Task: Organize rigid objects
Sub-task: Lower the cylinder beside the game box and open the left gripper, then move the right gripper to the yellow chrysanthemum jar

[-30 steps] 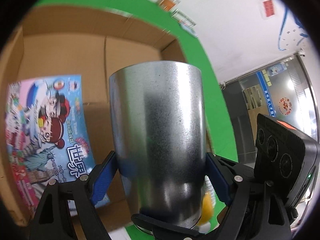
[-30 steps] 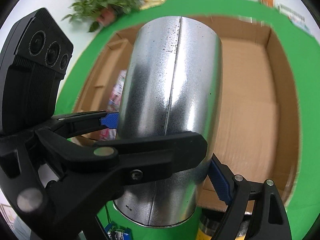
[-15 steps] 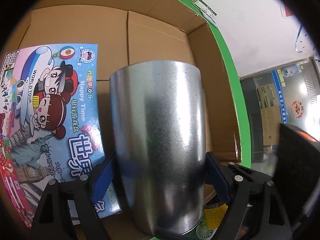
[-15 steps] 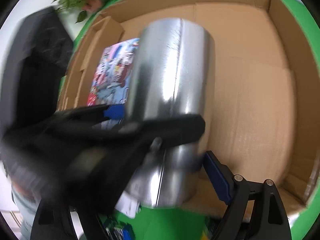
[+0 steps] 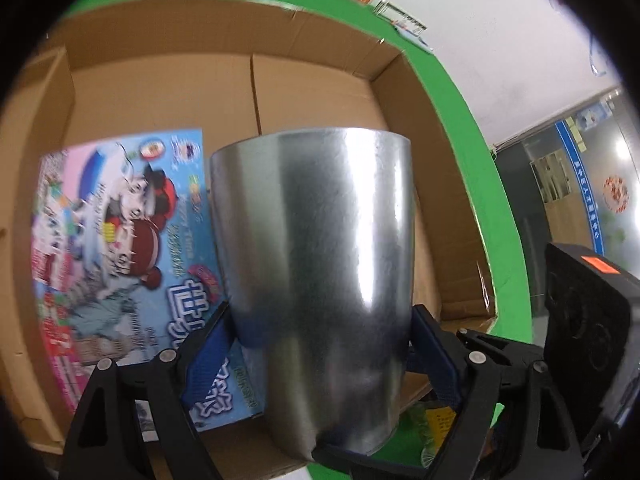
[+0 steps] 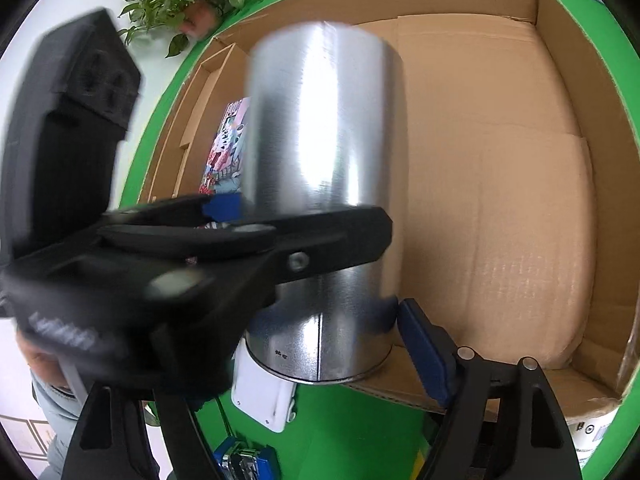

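My left gripper (image 5: 320, 344) stays clenched on the steel cup (image 5: 316, 260). My right gripper (image 6: 336, 320), jaws closing, has slipped back toward its base. Beyond, the cardboard box (image 5: 320, 80) with its picture book (image 5: 120, 232) now sits below: placing nears.

Both rigs look the same: left hand-held gripper (image 5: 320, 344) and right hand-held gripper (image 6: 320, 344) are chunky black plastic with blue rubber pads (image 5: 434, 354) and silver screws (image 5: 476, 357). A boxy black camera block carries an orange sticker (image 5: 598, 262). The person wears grey-blue clothing (image 6: 50, 402).
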